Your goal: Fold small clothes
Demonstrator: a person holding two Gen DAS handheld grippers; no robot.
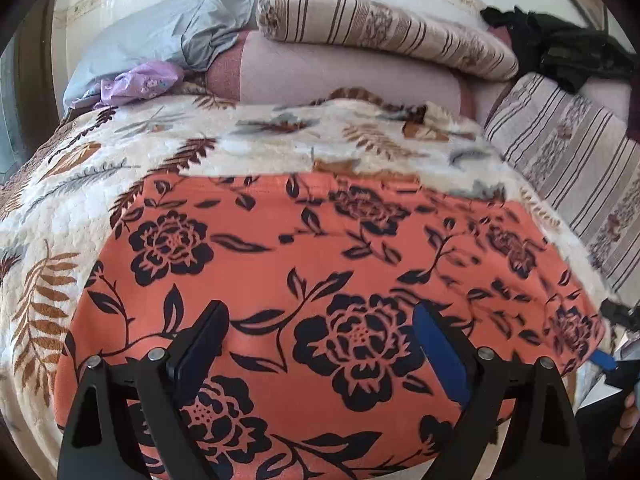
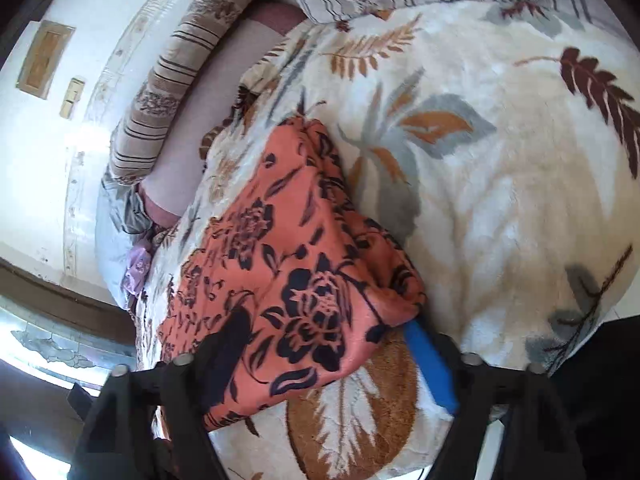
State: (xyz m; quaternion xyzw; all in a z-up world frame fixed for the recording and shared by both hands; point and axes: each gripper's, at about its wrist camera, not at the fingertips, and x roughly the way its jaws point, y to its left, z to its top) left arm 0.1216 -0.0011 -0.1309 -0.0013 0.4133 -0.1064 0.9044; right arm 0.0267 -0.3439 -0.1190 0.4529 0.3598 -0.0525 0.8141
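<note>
An orange garment with black flowers [image 1: 320, 280] lies spread on a cream leaf-patterned blanket [image 1: 168, 160]. My left gripper [image 1: 320, 328] hovers over its near part, jaws wide open and empty. In the right wrist view the same garment [image 2: 288, 248] lies bunched and folded on the blanket [image 2: 500, 200]. My right gripper [image 2: 320, 344] is open, its jaws standing either side of the garment's near corner, which lies between them without being pinched. The right gripper also shows at the right edge of the left wrist view [image 1: 616, 340].
Striped cushions [image 1: 392, 28] and a plain pink bolster [image 1: 352, 76] line the back. A grey cloth [image 1: 168, 36] and a small lilac garment [image 1: 140, 82] lie at the back left. Dark clothes [image 1: 560, 48] are piled at the back right. The white wall [image 2: 80, 100] is behind.
</note>
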